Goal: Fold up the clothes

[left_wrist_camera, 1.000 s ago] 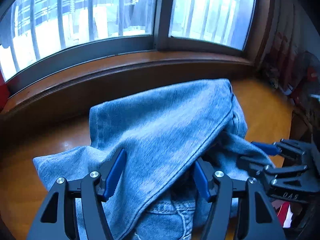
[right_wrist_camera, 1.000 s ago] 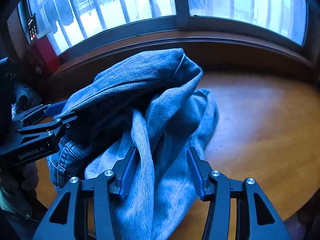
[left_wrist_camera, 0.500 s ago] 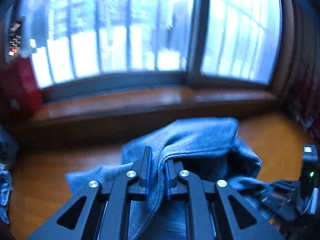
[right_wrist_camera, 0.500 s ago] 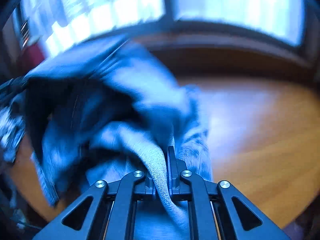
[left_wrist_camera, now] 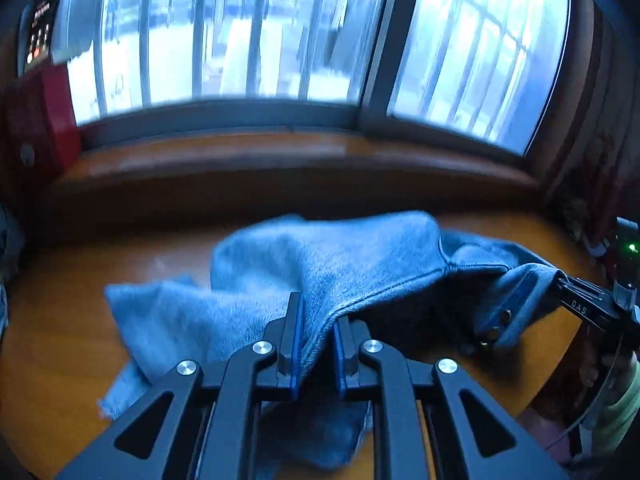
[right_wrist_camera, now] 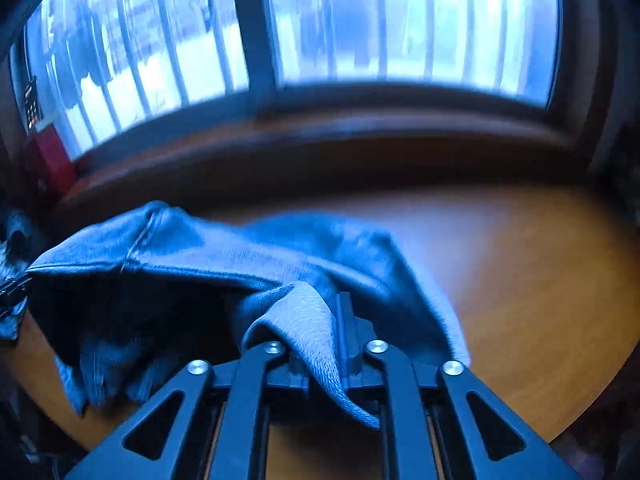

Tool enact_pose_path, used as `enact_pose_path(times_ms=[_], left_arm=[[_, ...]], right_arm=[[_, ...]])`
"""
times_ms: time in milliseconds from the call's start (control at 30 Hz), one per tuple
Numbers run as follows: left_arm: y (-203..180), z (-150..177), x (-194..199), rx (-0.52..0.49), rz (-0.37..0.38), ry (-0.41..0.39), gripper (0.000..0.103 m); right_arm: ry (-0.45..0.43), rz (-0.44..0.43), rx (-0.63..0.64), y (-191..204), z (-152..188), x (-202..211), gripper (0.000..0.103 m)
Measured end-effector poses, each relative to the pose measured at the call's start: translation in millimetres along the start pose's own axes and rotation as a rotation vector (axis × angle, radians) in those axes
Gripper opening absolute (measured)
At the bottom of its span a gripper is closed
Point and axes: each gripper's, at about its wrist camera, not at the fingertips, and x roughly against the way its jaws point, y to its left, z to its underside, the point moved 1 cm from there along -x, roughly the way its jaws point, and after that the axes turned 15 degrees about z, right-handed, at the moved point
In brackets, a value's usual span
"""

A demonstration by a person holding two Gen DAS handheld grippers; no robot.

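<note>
Left wrist view: the left gripper [left_wrist_camera: 316, 340] is clamped on a hemmed edge of blue denim jeans [left_wrist_camera: 340, 264], which are lifted and draped over a round wooden table [left_wrist_camera: 60, 328]. At far right the right gripper [left_wrist_camera: 560, 284] pinches another denim edge bearing metal rivets; the white letters "DAS" are readable on its black arm. A barred window [left_wrist_camera: 260, 32] fills the background.

Right wrist view: the right gripper [right_wrist_camera: 324, 340] is closed on a pale fold of the jeans [right_wrist_camera: 240, 252], stretched leftward above the table [right_wrist_camera: 520, 280]. Everything is motion-blurred; no other writing is legible.
</note>
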Motion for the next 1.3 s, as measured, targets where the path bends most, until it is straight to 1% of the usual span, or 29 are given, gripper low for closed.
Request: enact_pose_path(times_ms=[100,167,233,267,300,367,433,467,500,533,567,600,633,667,700,733,767,800,833,867,933,1000,1100,1200,1300], left_arm=[[2,12,-1,0.040,0.004,0.037,0.012],[5,15,-3,0.065,0.009,0.049,0.012],[4,17,-4,0.059,-0.006,0.045,0.012],[3,17,-5,0.056,-0.014,0.043,0.012],[2,17,-6,0.050,-0.024,0.046,0.012],[-1,16,-9,0.039,-0.042,0.055,0.012],[-3,14,-14,0.039,-0.069,0.052,0.013],[-2,15,-16,0.047,-0.074,0.054,0.015],[0,16,-15,0.061,-0.084,0.053,0.026],[2,18,-15,0.075,-0.094,0.051,0.033],[6,20,-11,0.084,-0.104,0.045,0.045],[9,23,-7,0.094,-0.114,0.039,0.050],[13,26,-1,0.109,-0.117,0.032,0.052],[17,29,3,0.124,-0.112,0.026,0.055],[20,31,7,0.138,-0.107,0.021,0.060],[24,34,12,0.159,-0.105,0.010,0.061],[29,35,15,0.175,-0.112,0.001,0.062],[33,37,19,0.190,-0.119,-0.008,0.062],[38,38,22,0.206,-0.123,-0.018,0.062],[43,38,24,0.224,-0.131,-0.030,0.062],[51,38,28,0.258,-0.151,-0.051,0.062],[58,38,32,0.286,-0.173,-0.067,0.062],[67,42,32,0.313,-0.209,-0.075,0.063],[82,50,23,0.362,-0.251,-0.065,0.063],[96,58,14,0.431,-0.252,-0.066,0.063]], right_arm=[[-0.016,-0.061,0.023,-7,3,7,0.020],[-0.041,-0.116,0.049,-8,-8,17,0.023],[-0.052,-0.166,0.079,-2,-29,20,0.028],[-0.047,-0.186,0.102,3,-38,17,0.033],[-0.029,-0.193,0.146,9,-44,15,0.035],[0.015,-0.193,0.254,20,-53,13,0.035],[0.096,-0.223,0.421,32,-51,14,0.040],[0.152,-0.227,0.514,38,-46,13,0.041],[0.191,-0.220,0.579,40,-42,15,0.041],[0.222,-0.207,0.630,40,-38,18,0.041],[0.236,-0.208,0.660,37,-37,23,0.041],[0.235,-0.227,0.664,34,-40,30,0.041],[0.226,-0.266,0.645,30,-46,39,0.041],[0.213,-0.314,0.616,26,-54,47,0.044],[0.202,-0.378,0.576,25,-65,52,0.052],[0.191,-0.450,0.528,25,-79,54,0.058],[0.180,-0.510,0.481,31,-93,51,0.068],[0.171,-0.552,0.435,37,-105,45,0.072],[0.170,-0.571,0.401,46,-115,37,0.072],[0.176,-0.573,0.388,56,-122,27,0.072],[0.215,-0.549,0.384,85,-128,-7,0.072],[0.296,-0.511,0.402,124,-127,-52,0.072],[0.388,-0.483,0.451,170,-122,-100,0.072],[0.458,-0.487,0.504,211,-111,-131,0.072],[0.491,-0.466,0.584,239,-94,-141,0.072]])
